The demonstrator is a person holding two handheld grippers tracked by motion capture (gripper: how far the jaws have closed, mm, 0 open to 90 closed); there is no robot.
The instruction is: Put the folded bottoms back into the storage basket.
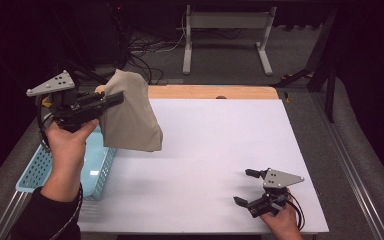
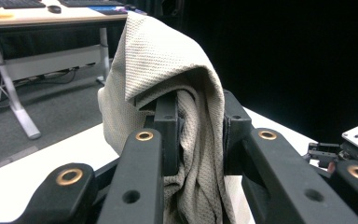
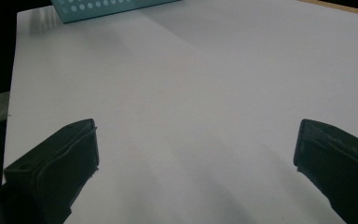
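At the left edge of the table, a light blue plastic basket (image 1: pixel 97 175) with little holes in its sides is sitting on the white tabletop (image 1: pixel 215 150). Above it, the left hand (image 1: pixel 70 142) is holding the left gripper (image 1: pixel 115 99) up in the air. Its jaws are pinching a beige cloth (image 1: pixel 130 115), and the cloth is hanging down over the basket's far right corner. In the left gripper view, the cloth (image 2: pixel 168 93) is draping over the jaws and bunching up between them. Near the front right of the table, the right gripper (image 1: pixel 246 187) is sitting low over the white top with its jaws spread wide apart, pinching nothing.
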